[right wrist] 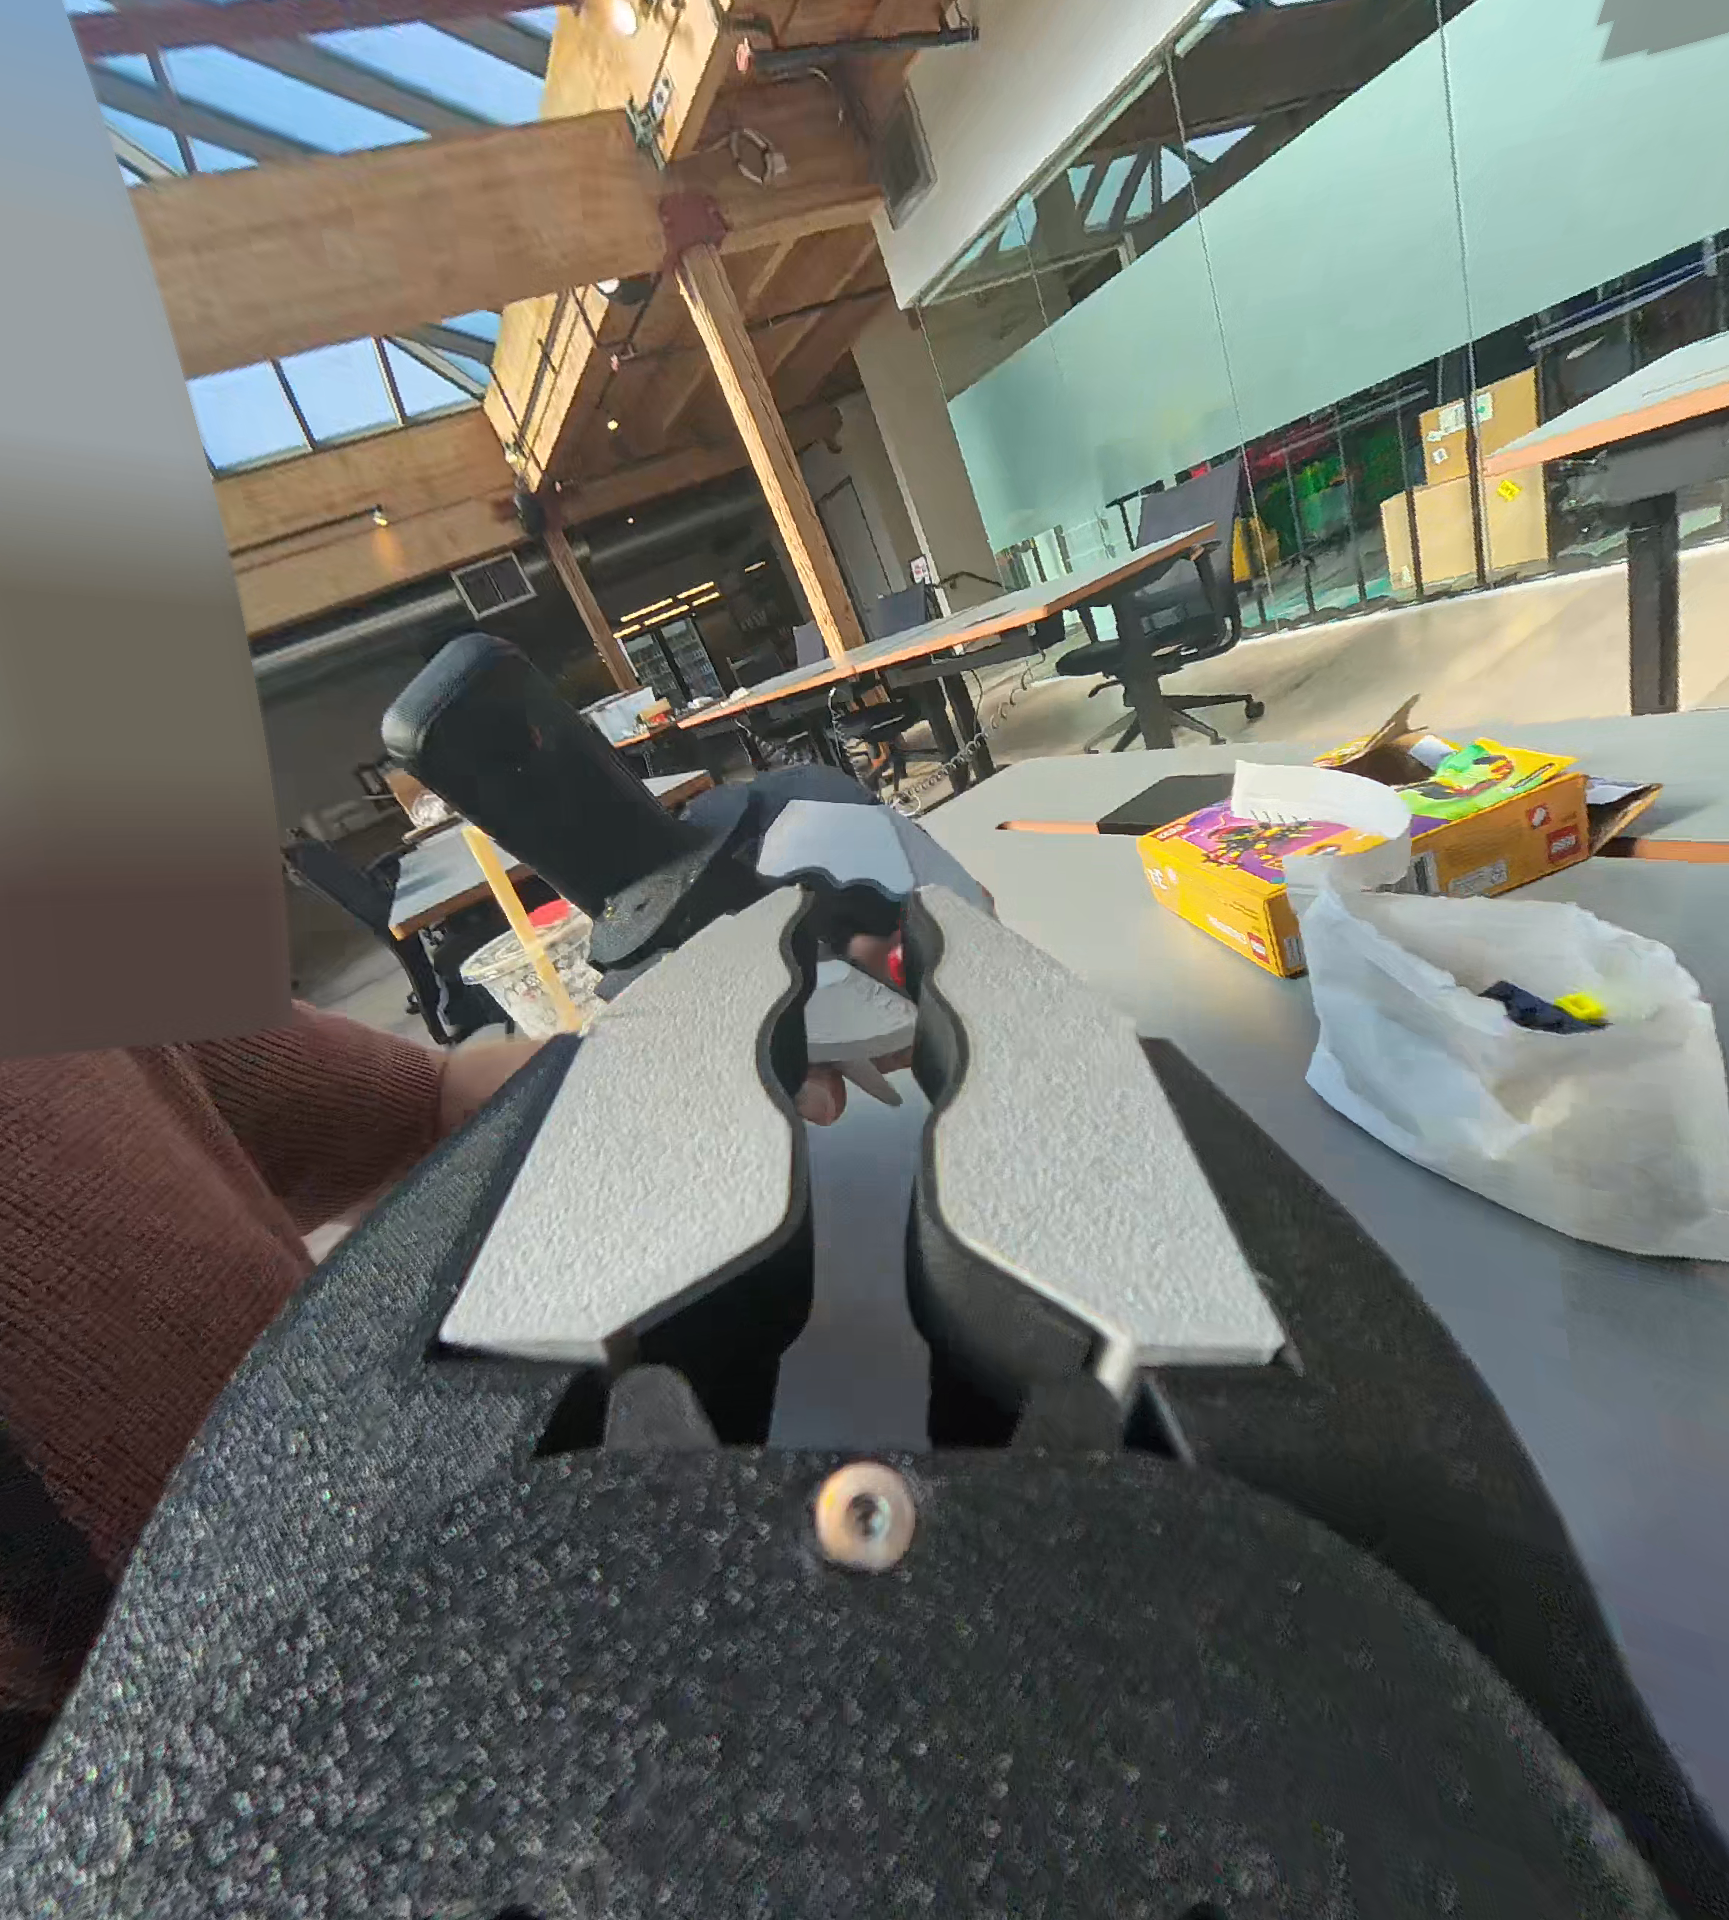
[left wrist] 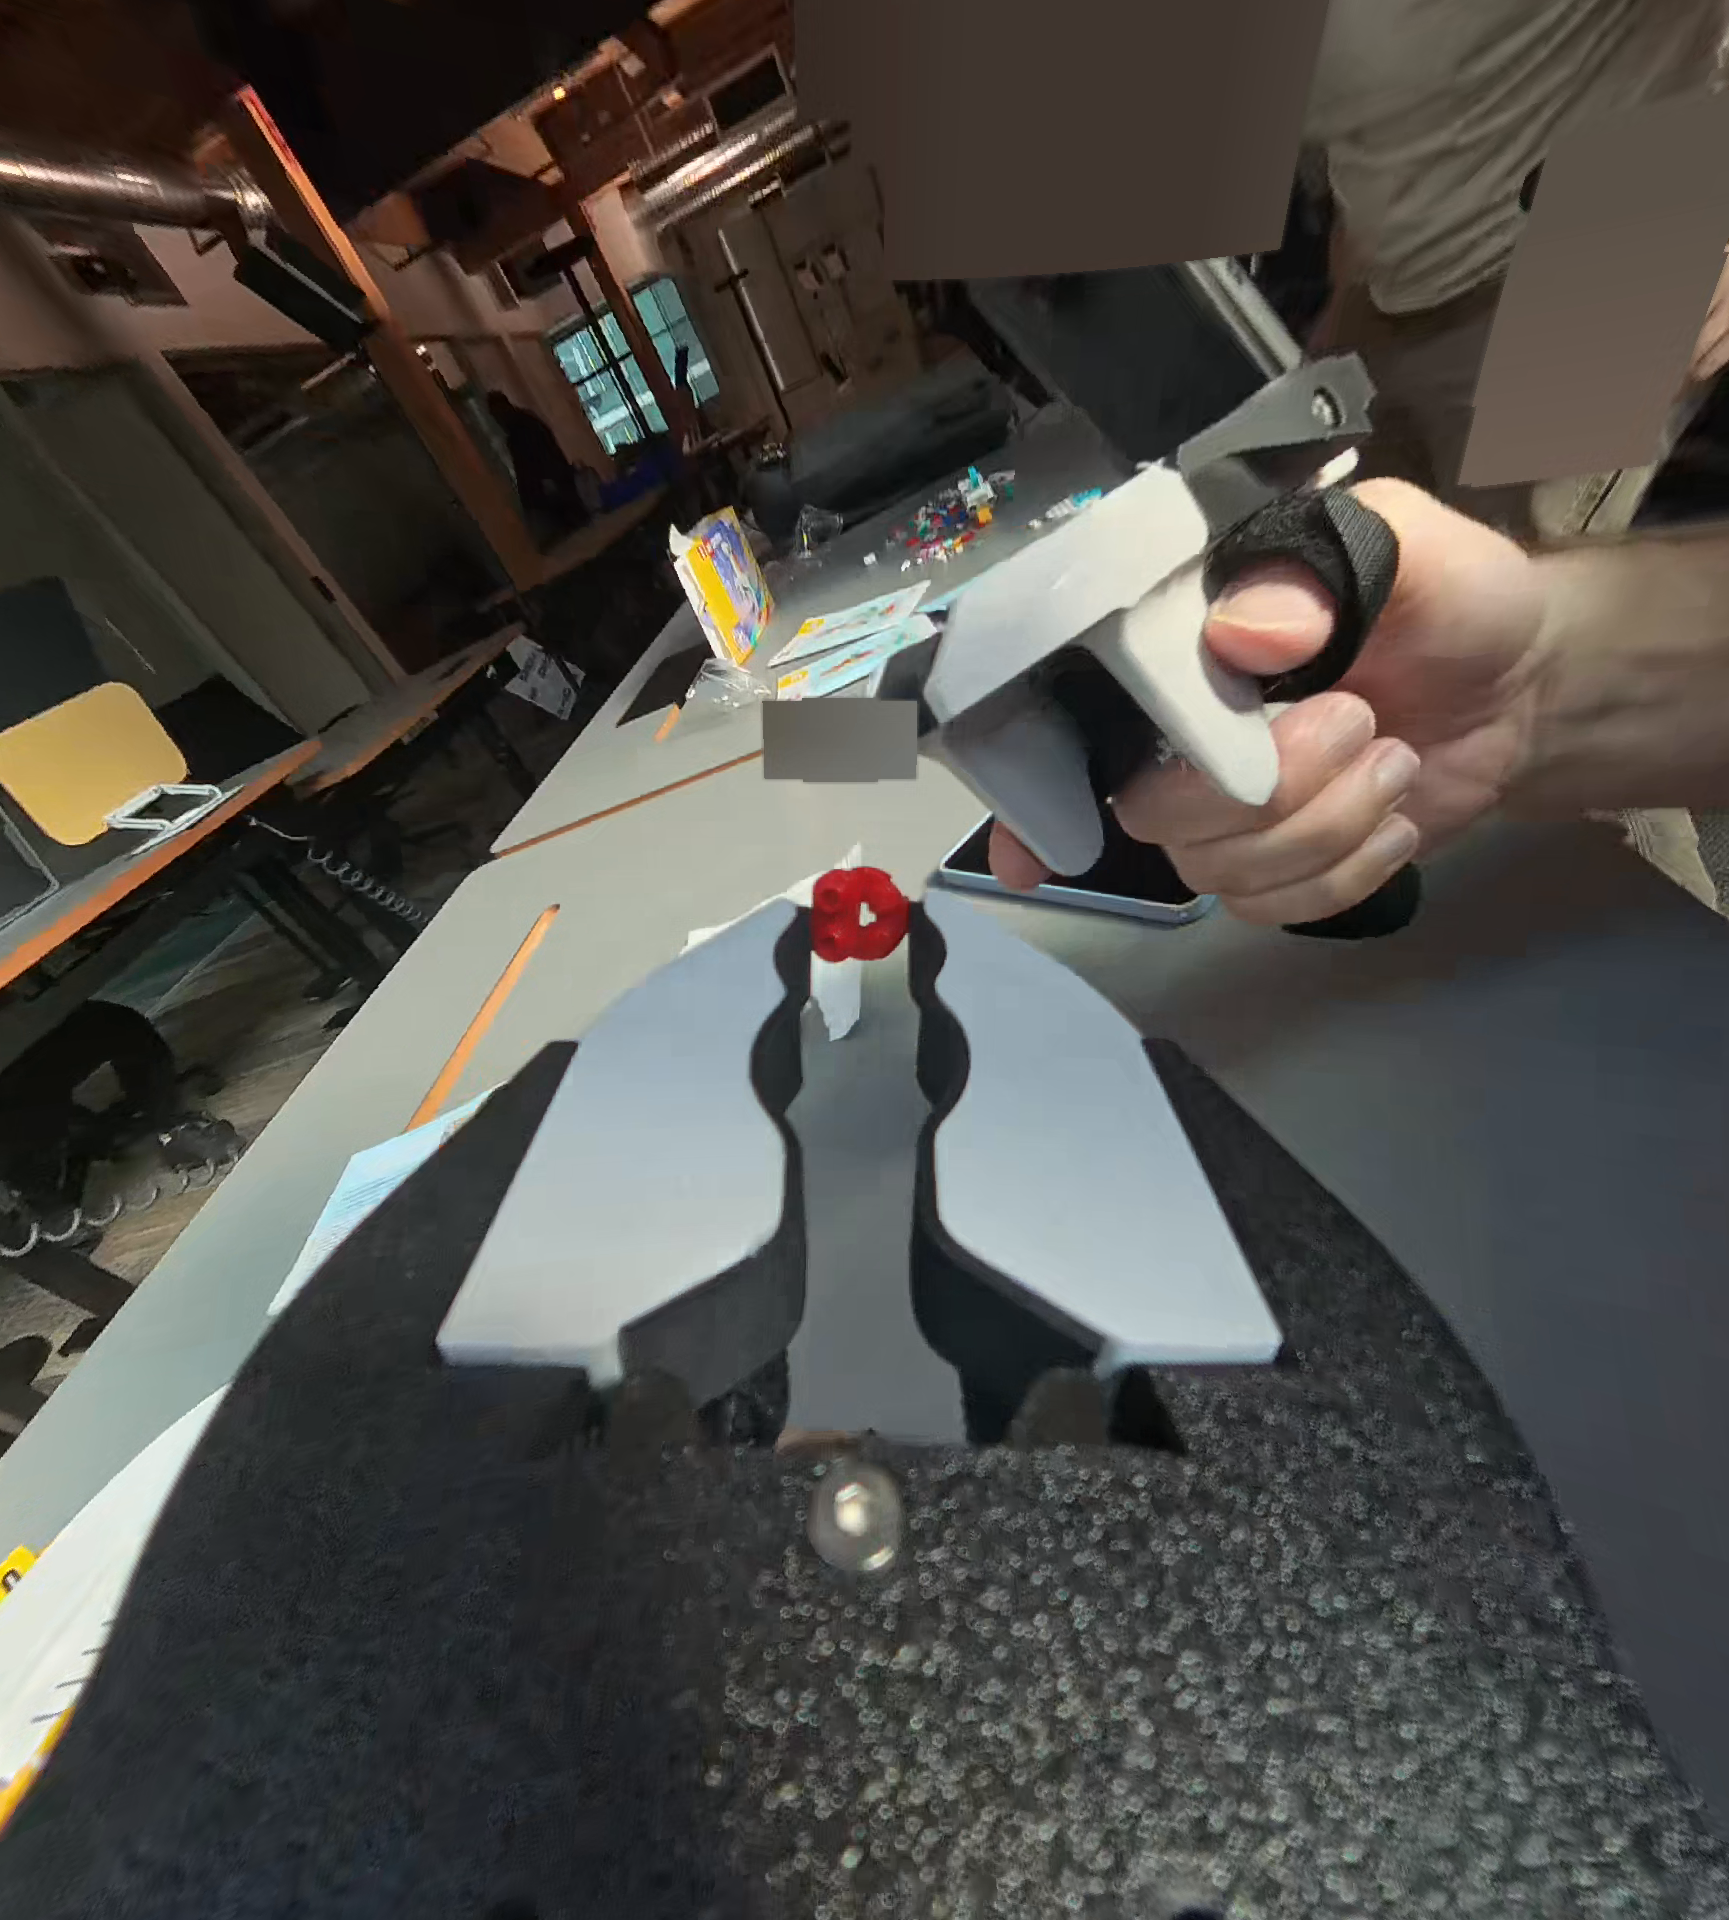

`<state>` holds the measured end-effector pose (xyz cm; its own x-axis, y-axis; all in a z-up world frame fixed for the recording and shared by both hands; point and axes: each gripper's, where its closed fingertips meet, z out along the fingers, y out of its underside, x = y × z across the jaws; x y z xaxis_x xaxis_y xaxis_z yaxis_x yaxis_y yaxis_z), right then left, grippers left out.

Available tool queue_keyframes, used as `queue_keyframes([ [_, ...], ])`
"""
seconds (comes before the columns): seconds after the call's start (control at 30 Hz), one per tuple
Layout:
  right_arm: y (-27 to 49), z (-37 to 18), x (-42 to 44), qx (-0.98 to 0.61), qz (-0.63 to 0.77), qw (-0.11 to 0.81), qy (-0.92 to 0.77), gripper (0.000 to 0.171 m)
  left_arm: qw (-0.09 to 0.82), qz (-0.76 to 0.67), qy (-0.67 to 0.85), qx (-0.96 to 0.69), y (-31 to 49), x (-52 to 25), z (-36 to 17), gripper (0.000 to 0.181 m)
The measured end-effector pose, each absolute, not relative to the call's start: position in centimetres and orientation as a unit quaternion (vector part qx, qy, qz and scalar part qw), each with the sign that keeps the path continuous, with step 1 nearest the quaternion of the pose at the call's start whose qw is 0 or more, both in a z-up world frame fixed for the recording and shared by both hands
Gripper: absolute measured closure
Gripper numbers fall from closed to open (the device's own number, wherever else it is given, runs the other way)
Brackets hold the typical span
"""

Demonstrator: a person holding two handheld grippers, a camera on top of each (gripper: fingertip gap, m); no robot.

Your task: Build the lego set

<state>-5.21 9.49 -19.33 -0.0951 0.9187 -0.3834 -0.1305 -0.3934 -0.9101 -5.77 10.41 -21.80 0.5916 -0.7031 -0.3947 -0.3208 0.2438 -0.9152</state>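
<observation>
The left wrist view is dim and warm, its brightest spot a small window (left wrist: 631,364) in the upper middle of the frame. The right wrist view is daylit from skylights (right wrist: 320,395) at upper left. Both bend straight lines hard toward the edges. The black tool body (left wrist: 943,1714) at the bottom of each frame is soft and grainy. The counter (right wrist: 1722,1455) carries a pale sheen.

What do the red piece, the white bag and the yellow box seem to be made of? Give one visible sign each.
Red piece: glossy moulded plastic, judging by its studs.
White bag: probably thin matte paper; it creases softly.
Yellow box: printed cardboard; a brown flap shows.
</observation>
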Motion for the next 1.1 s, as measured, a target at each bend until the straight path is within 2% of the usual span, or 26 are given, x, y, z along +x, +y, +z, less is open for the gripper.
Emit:
queue_keyframes([
  [0.13,9.2,-21.2,-6.3,-0.576,0.571,0.416,-0.412,0.157,0.656,-0.132,0.443,-0.596,10.1,-5.2,-21.8,0.164],
  [0.47,9.6,-22.1,-6.2,-0.598,0.583,0.374,-0.403,0.161,0.647,0.007,0.473,-0.598,10.8,-5.8,-22.4,0.164],
  [0.63,9.3,-22.6,-6.5,-0.600,0.610,0.339,-0.392,0.150,0.632,0.068,0.490,-0.596,11.1,-5.9,-23.1,0.164],
  [0.67,9.5,-22.9,-6.5,-0.605,0.598,0.346,-0.395,0.156,0.632,0.074,0.493,-0.593,11.1,-5.8,-23.2,0.164],
  [0.7,9.8,-23.0,-6.5,-0.608,0.590,0.357,-0.394,0.161,0.632,0.075,0.494,-0.592,11.0,-5.7,-23.1,0.164],
  [0.83,9.8,-23.0,-6.5,-0.605,0.585,0.359,-0.403,0.164,0.631,0.077,0.492,-0.594,11.1,-5.7,-23.2,0.164],
  [0.93,10.0,-23.1,-6.4,-0.606,0.570,0.368,-0.415,0.166,0.640,0.028,0.481,-0.599,11.0,-5.7,-23.2,0.164],
  [1.0,9.7,-22.8,-6.3,-0.599,0.596,0.342,-0.411,0.166,0.663,-0.021,0.478,-0.576,10.5,-5.7,-22.5,0.162],
  [1.1,9.3,-21.7,-5.9,-0.572,0.697,0.245,-0.358,0.166,0.694,-0.051,0.496,-0.520,9.6,-6.0,-21.4,0.159],
])
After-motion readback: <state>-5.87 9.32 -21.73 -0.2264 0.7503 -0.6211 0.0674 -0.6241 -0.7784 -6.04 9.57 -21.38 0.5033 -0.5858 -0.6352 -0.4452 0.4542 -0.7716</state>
